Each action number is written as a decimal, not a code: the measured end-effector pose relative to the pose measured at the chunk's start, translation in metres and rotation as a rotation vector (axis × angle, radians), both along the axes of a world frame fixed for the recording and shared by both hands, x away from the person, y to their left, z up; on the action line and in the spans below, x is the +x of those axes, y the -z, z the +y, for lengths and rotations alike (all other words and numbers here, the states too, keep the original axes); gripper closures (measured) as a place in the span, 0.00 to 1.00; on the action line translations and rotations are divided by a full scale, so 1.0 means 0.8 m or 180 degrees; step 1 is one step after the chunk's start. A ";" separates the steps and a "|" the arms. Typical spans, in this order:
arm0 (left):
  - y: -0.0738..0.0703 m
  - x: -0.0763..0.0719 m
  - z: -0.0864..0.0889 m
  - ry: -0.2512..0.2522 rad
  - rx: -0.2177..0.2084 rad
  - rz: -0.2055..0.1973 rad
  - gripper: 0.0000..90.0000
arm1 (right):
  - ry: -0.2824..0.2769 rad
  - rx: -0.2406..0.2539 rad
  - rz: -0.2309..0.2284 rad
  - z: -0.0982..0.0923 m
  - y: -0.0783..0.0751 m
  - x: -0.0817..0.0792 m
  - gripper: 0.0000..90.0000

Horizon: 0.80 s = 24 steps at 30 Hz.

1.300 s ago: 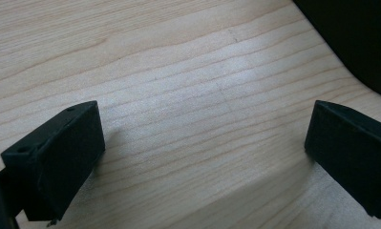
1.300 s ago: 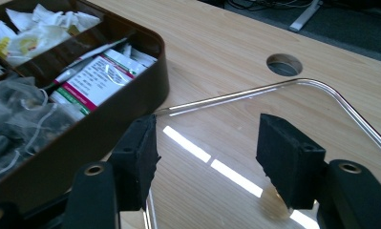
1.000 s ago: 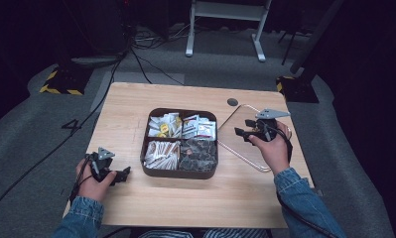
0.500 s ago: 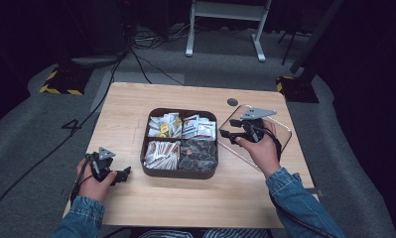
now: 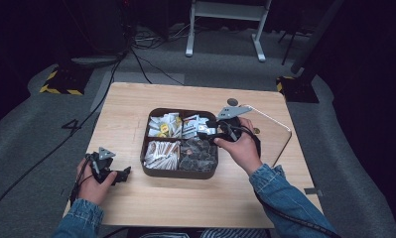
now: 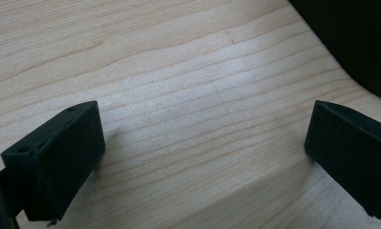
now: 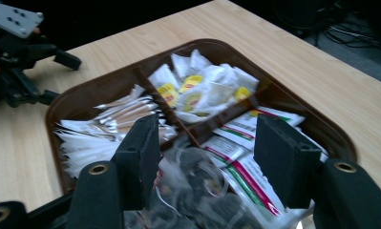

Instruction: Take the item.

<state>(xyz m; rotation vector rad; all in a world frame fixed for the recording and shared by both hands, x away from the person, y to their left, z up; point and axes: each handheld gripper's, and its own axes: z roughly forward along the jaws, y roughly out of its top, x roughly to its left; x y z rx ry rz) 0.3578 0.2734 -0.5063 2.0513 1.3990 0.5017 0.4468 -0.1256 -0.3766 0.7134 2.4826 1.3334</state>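
A brown four-part tray point(image 5: 178, 174) sits mid-table. It holds yellow-labelled white packets point(image 5: 164, 125), red-and-green printed sachets point(image 5: 189, 125), pale stick packets point(image 5: 161, 151) and dark clear-wrapped pieces point(image 5: 198, 156). My right gripper point(image 5: 204, 131) hovers over the tray's right half. Its jaws have just been closing a little but stand open, with nothing between them point(image 7: 205, 152). Below them lie the sachets point(image 7: 245, 138) and the tray point(image 7: 107, 83). My left gripper point(image 5: 122, 174) rests open on the wood near the front left, its jaws wide apart point(image 6: 202, 157). The left gripper point(image 7: 59, 78) also appears beyond the tray.
A clear lid point(image 5: 277, 136) lies on the table point(image 5: 136, 106) right of the tray, behind my right hand. A small dark disc point(image 5: 232, 102) lies near the table's far edge. Cables and a stand's feet are on the floor beyond.
My right hand has moved left from above the clear lid to over the tray's right compartments. The left hand has stayed put.
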 end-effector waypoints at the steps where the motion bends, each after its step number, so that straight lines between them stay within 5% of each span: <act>1: 0.000 0.000 0.000 0.0000 0.0000 0.0000 0.00 | 0.0000 0.0000 0.0000 0.000 0.000 0.000 0.48; 13: 0.000 0.000 0.000 0.0000 0.0000 -0.0005 0.00 | -0.0453 -0.0051 0.0154 0.084 0.015 0.007 0.53; 24: 0.000 0.000 0.000 -0.0001 -0.0002 0.0007 0.00 | -0.0594 -0.0234 0.0271 0.131 0.035 0.020 0.58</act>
